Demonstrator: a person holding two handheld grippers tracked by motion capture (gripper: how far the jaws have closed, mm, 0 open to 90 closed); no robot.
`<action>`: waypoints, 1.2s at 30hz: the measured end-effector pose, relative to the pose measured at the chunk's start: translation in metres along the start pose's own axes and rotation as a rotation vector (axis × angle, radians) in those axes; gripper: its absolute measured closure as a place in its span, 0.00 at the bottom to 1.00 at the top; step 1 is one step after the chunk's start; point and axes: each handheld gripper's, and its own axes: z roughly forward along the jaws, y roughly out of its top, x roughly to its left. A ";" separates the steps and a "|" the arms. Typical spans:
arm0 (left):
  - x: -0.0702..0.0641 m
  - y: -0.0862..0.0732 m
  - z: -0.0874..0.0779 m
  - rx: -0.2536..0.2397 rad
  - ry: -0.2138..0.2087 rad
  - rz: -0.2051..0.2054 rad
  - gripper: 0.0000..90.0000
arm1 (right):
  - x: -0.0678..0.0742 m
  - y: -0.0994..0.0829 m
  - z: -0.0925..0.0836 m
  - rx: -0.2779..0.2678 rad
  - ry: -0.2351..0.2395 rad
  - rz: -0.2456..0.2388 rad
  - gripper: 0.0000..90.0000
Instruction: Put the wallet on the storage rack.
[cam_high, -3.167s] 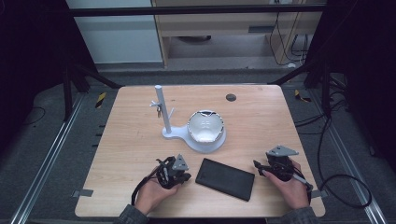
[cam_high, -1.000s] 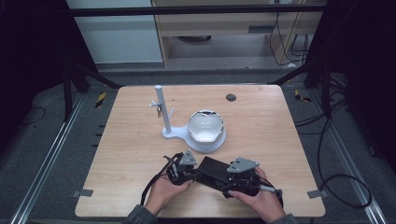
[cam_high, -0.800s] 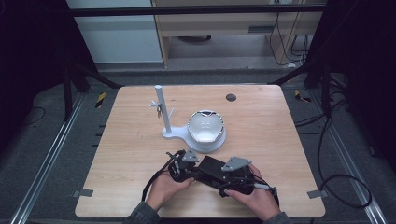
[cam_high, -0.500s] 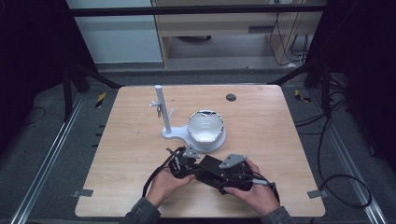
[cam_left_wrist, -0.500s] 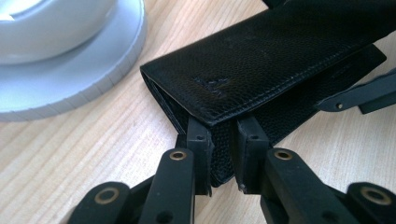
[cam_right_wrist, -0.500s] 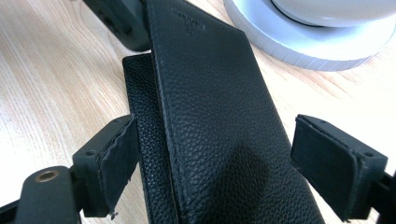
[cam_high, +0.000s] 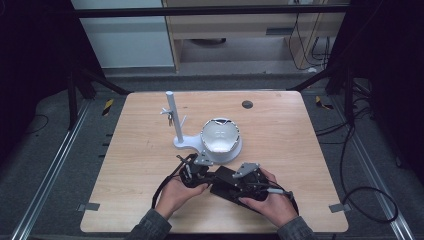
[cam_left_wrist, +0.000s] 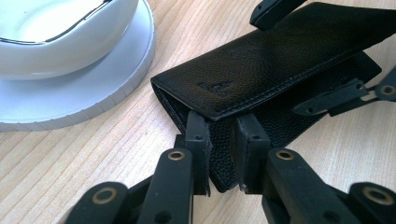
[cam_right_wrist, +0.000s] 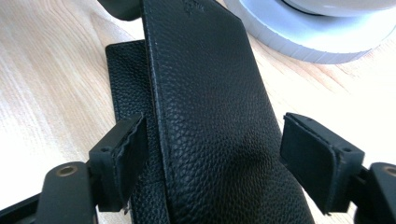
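Black leather wallet (cam_high: 231, 182) low centre of high view, just below white dish (cam_high: 220, 140); left gripper (cam_left_wrist: 219, 140) clenched on lower flap to pin it, right gripper (cam_right_wrist: 212, 154) straddling raised upper flap, jaws just closing, not yet pressing, likely to open it.

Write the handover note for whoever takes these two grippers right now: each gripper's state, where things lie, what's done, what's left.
Left gripper: shut on the lower flap of the black wallet, at its near edge.
Right gripper: open, its jaws astride the wallet's raised upper flap and just closing in; pads not yet pressing on it.
Wallet: on the wooden table, in front of the white bowl on its round base; its flaps have parted.
Done: lower flap pinned, upper flap lifted.
Left: probably close the right gripper on the upper flap and open the wallet fully.
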 end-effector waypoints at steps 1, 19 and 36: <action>0.000 0.000 0.000 0.000 0.002 0.000 0.86 | 0.000 0.000 0.001 0.002 0.002 0.000 0.27; 0.003 0.003 0.000 0.002 0.001 -0.004 0.86 | 0.000 0.004 0.006 0.014 -0.031 -0.014 0.26; 0.004 0.012 -0.002 -0.007 0.002 -0.006 0.84 | 0.001 0.007 0.011 0.031 -0.081 -0.063 0.47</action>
